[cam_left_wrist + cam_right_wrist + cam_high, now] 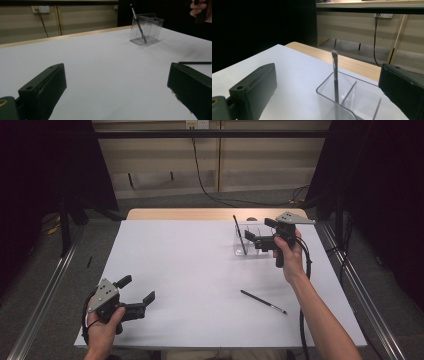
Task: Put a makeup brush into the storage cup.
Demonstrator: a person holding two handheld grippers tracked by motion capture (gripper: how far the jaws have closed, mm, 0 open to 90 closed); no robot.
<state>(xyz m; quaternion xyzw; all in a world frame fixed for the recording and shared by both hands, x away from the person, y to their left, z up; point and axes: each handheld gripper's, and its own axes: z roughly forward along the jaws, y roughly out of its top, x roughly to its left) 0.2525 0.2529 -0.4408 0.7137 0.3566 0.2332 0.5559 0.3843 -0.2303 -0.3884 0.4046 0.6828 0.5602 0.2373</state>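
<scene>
Right gripper (254, 240), jaws wide and empty, hovers beside the clear plastic divided holder (248, 241), upper right, where one slim black makeup brush (239, 234) leans upright; a second black brush (263, 301) lies lower right, awaiting pickup. Left gripper (136, 289) idles wide open, lower left.

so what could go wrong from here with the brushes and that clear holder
The right tongs hang open just beside the brush leaning in the light clear holder; a nudge could tip both. The second brush lies flat on the table, thin and low, so a grasp could slip or push it away.
</scene>
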